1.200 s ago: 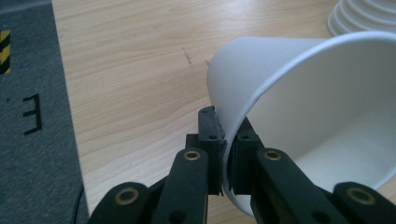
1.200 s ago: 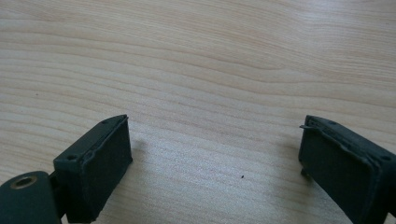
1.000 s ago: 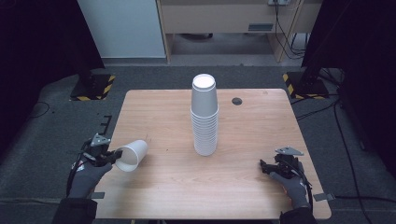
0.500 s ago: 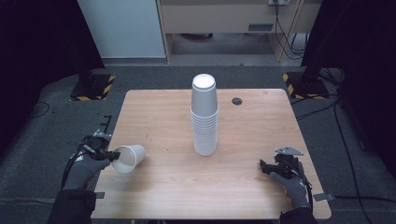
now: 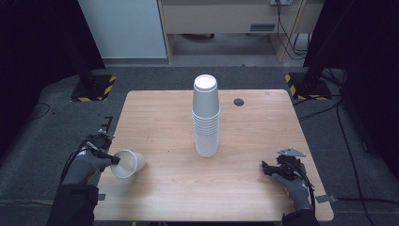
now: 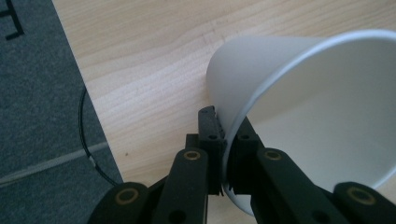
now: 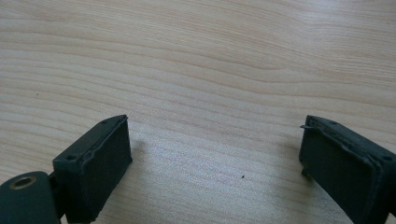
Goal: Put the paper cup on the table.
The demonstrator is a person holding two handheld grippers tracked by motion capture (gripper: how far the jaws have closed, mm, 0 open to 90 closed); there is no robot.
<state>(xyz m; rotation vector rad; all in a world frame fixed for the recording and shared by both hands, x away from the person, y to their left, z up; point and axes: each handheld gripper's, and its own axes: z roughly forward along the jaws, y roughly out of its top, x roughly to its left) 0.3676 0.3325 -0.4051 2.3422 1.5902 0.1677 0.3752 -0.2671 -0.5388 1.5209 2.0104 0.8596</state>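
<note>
The white paper cup [image 5: 127, 163] had sunk lower and nearer the wooden table's [image 5: 164, 113] left front edge than a second before. Grey carpet surrounded the table. The cup lay tilted, mouth toward the left gripper [image 5: 113, 160], which pinched its rim; the right gripper [image 5: 264, 168] rested spread.

White paper cup [image 5: 127, 163], white cup stack [image 5: 206, 117], light wood-grain table [image 5: 164, 117], black jaws.
</note>
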